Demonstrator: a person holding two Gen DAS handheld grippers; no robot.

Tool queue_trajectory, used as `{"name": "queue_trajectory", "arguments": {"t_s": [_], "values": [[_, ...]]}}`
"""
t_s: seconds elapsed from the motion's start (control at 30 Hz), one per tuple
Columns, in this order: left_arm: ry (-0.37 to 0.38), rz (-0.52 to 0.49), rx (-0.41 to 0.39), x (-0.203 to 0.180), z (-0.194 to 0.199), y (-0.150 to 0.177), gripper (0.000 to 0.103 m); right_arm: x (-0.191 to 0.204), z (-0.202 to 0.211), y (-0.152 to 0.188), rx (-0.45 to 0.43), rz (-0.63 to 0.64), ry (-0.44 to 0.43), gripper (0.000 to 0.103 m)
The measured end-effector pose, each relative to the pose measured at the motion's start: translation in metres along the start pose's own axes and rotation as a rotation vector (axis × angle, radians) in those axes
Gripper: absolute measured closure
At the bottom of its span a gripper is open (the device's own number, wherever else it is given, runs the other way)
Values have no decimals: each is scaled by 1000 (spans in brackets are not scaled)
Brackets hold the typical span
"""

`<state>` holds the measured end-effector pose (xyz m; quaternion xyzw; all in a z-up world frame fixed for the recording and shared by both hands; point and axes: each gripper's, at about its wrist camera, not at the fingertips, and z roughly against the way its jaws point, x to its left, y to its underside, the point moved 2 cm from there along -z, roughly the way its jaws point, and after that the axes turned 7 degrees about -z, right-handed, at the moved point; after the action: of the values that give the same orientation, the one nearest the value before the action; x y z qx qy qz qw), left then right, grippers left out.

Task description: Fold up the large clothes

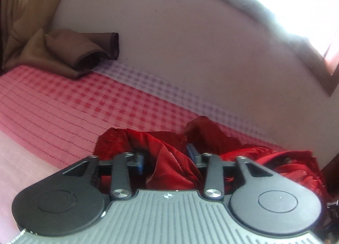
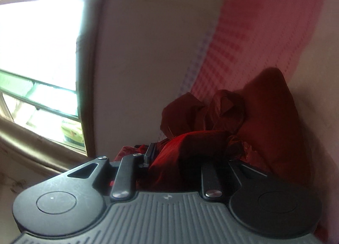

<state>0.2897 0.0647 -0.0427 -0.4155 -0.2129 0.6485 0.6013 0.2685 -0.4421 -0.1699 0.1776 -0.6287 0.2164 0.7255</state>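
On the red checked bedspread (image 1: 63,104), where the crumpled red garment (image 1: 169,159) lies between the spread jaws of the left gripper (image 1: 167,156) and is draped across the right gripper (image 2: 169,157), whose fingers are hidden, an edge should be found and pulled flat.

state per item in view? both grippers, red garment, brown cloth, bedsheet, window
left gripper: open, red fabric between the fingers.
right gripper: red fabric bunched between the fingers; grip unclear.
red garment: crumpled, not folded, on the bed.
brown cloth: heaped at the wall.
checked bedsheet: spread flat.
window: overexposed; open or shut unclear.
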Motion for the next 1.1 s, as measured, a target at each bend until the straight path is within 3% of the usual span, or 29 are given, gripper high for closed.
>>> {"name": "queue_trajectory", "arguments": {"t_s": [0.1,0.13,0.2,0.23,0.3,0.37,0.4,0.47,0.53,0.6,0.63,0.73,0.87,1.0,1.1], "values": [[44,12,-41,-3,7,1,22,-4,11,0,-8,-47,-74,63],[49,8,-60,-5,10,2,18,-2,15,1,-12,-46,-98,46],[43,-16,-98,-10,17,2,7,4,26,3,-40,-36,-168,22],[32,-31,-120,-14,21,2,6,7,35,5,-75,-21,-205,14],[-3,-80,-179,-22,31,2,6,16,50,7,-112,23,-252,12],[-10,-160,-223,-34,44,3,13,33,59,14,-127,143,-222,12],[-7,-188,-238,-39,48,4,22,44,60,20,-134,239,-179,13],[-5,-244,-265,-53,55,5,29,69,56,39,-126,458,-74,20],[3,-289,-261,-65,51,6,38,93,38,60,-97,668,57,51],[-3,-336,-231,-78,39,7,54,112,13,79,-71,842,163,66],[-15,-370,-218,-85,30,6,55,118,-1,85,-59,903,209,73],[-91,-481,-208,-100,2,7,56,129,-42,101,-23,1085,332,78],[-146,-535,-190,-100,-35,6,56,125,-86,106,-5,1231,443,79],[-202,-557,-139,-82,-71,11,56,110,-109,98,4,1275,523,86],[-176,-496,-94,-67,-87,17,57,92,-112,90,22,1251,544,87]]}}
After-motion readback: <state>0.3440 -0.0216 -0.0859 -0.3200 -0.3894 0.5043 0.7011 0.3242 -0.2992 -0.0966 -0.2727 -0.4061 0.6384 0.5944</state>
